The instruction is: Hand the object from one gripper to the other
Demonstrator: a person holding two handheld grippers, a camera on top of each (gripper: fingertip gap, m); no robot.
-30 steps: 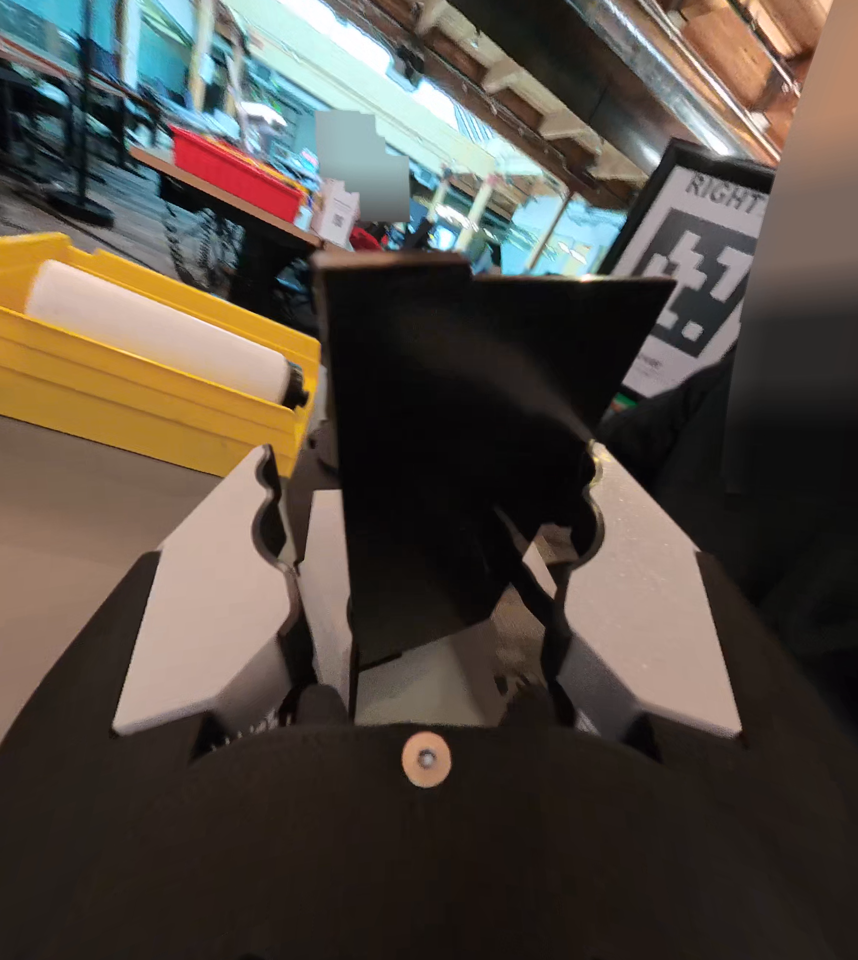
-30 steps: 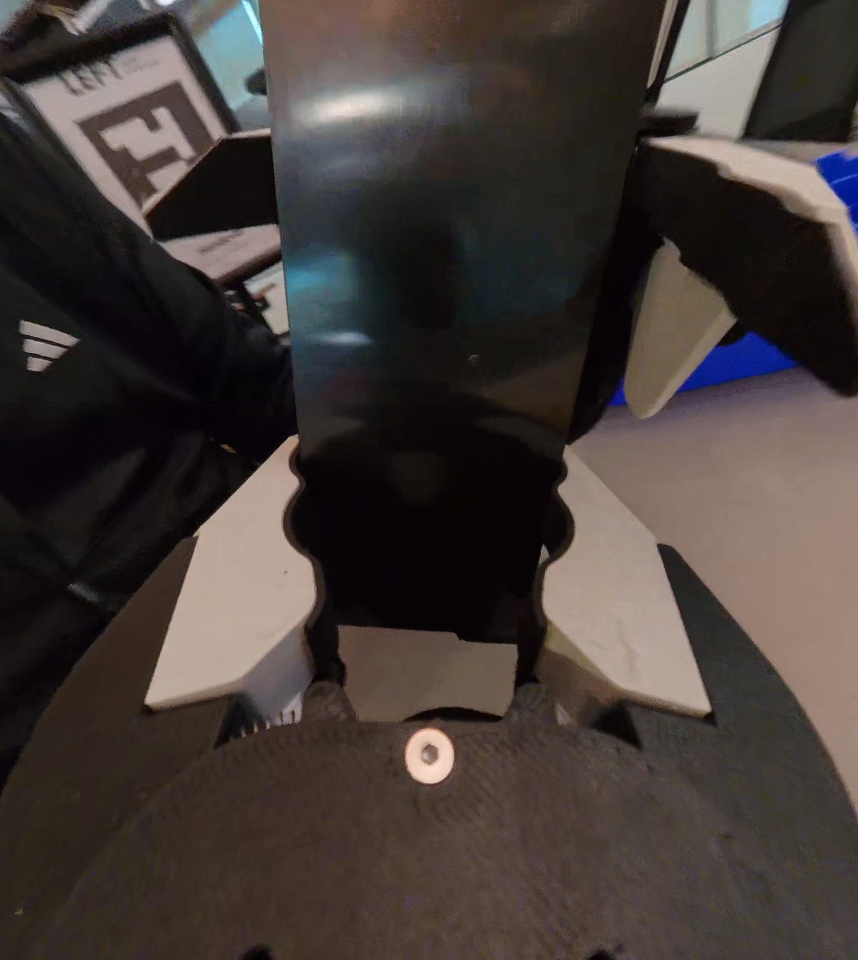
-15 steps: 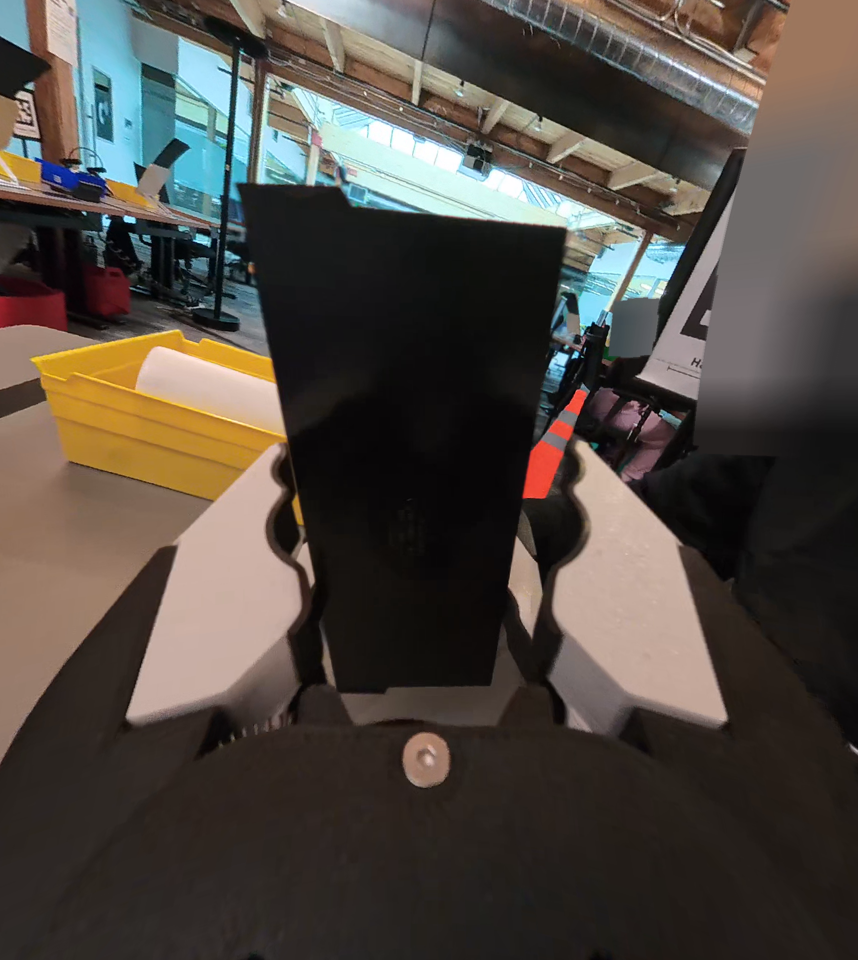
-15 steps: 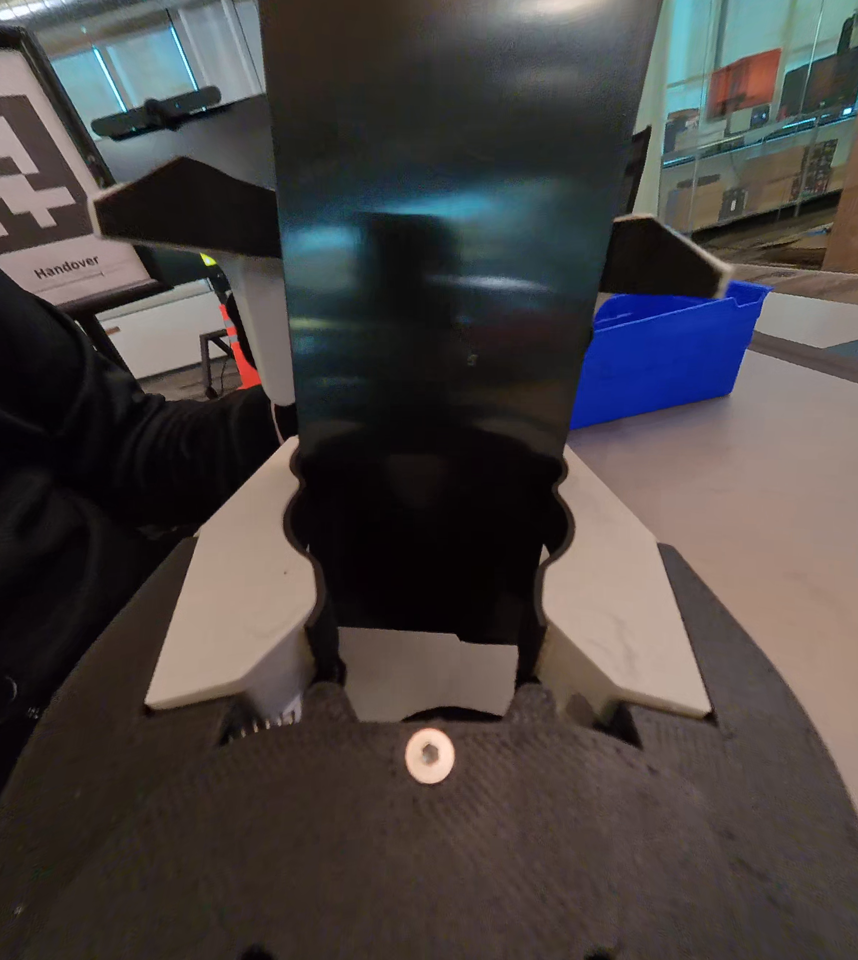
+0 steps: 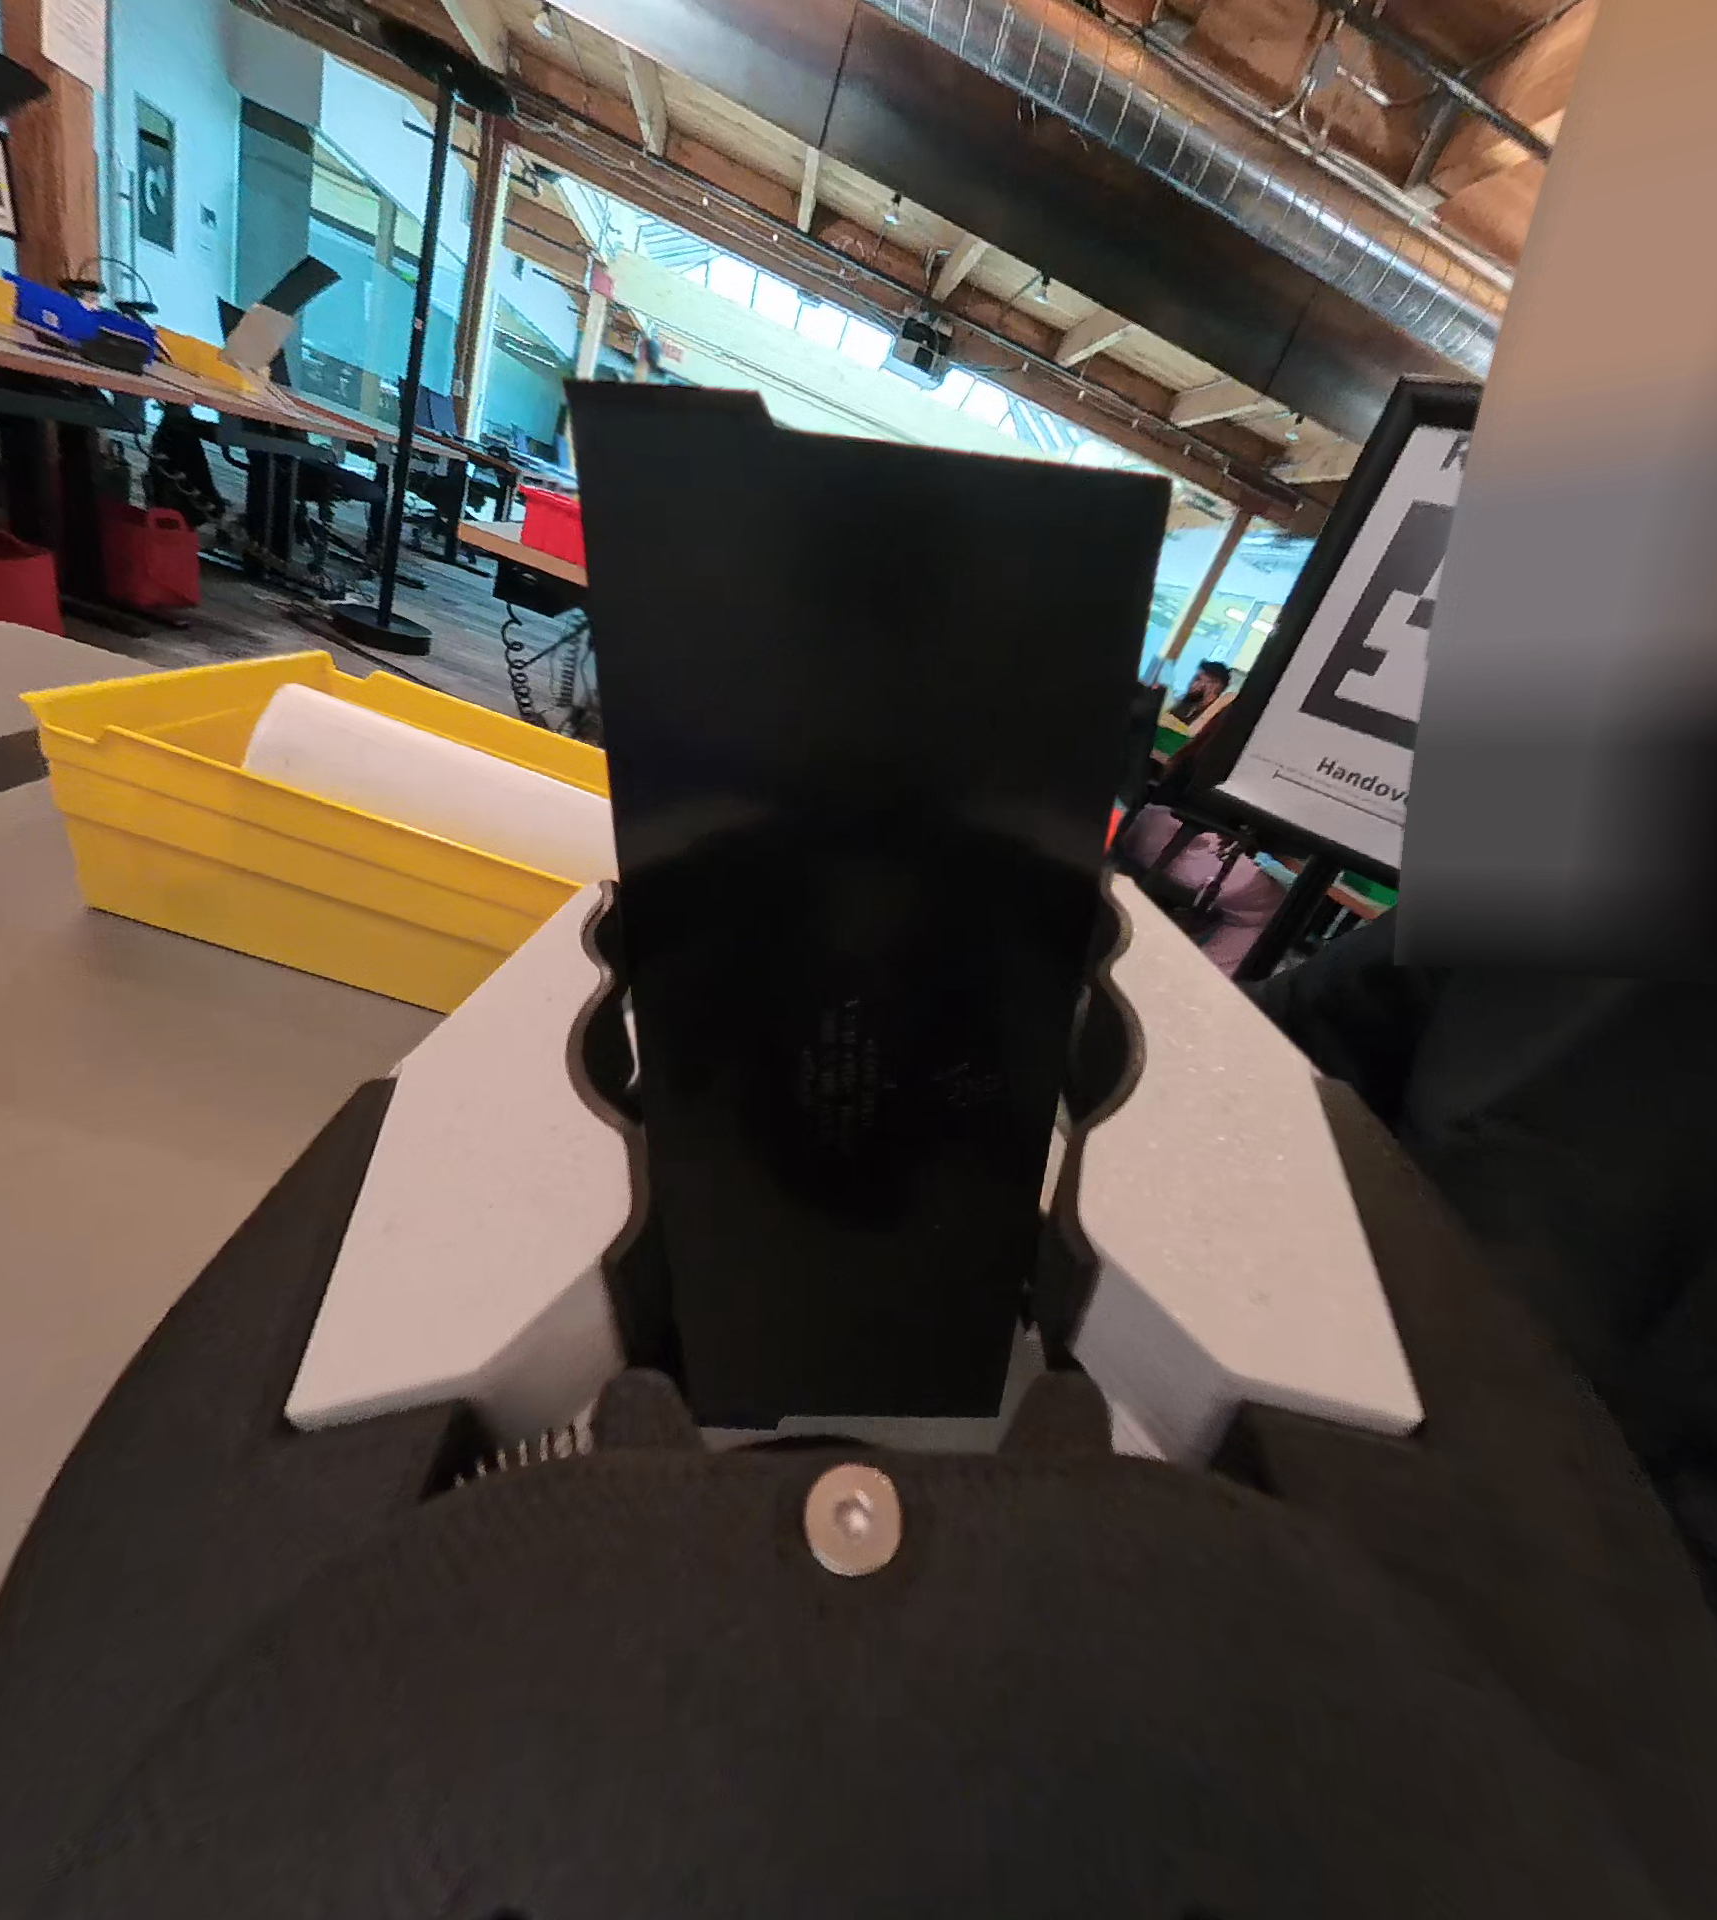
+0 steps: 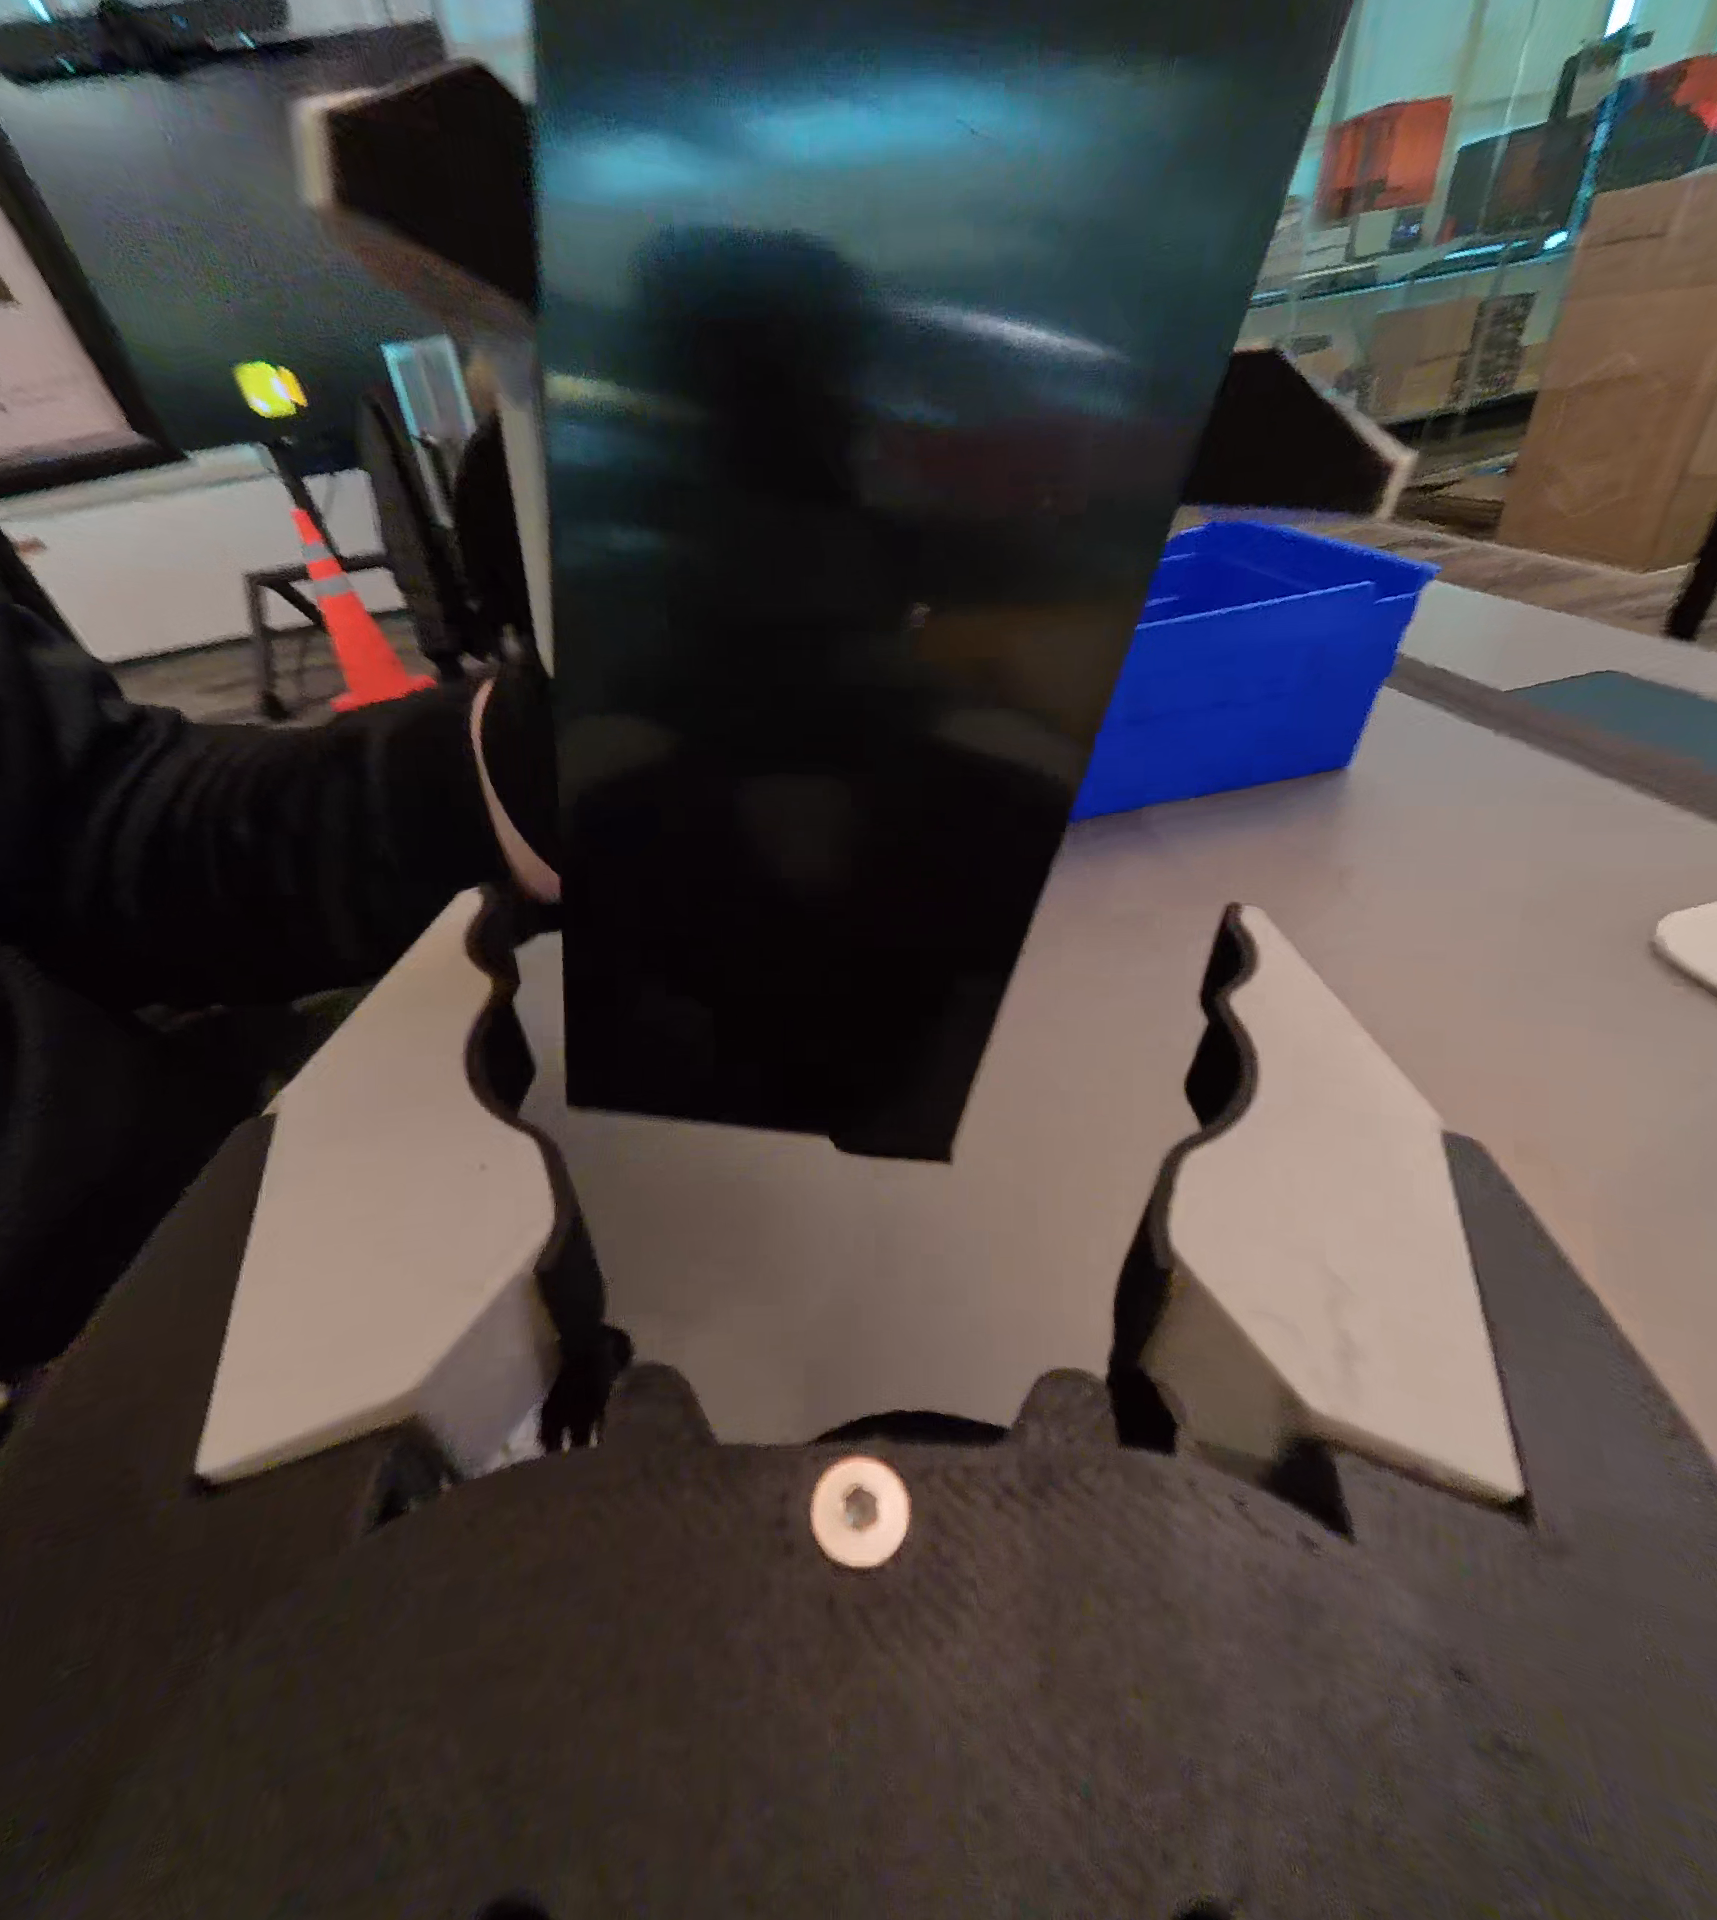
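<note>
The left gripper (image 5: 859, 1049) is clamping the black panel (image 5: 864, 883); the right gripper (image 6: 859, 1023), jaws wide, is releasing it.

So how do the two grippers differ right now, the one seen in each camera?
The left gripper has its jaws shut on the black panel; the right gripper has its jaws spread wide, with clear gaps on both sides of the panel. The panel reaches deep between the left jaws, but only its end hangs between the right ones. Both share grey fingers with wavy black inner edges on a black body.
</note>
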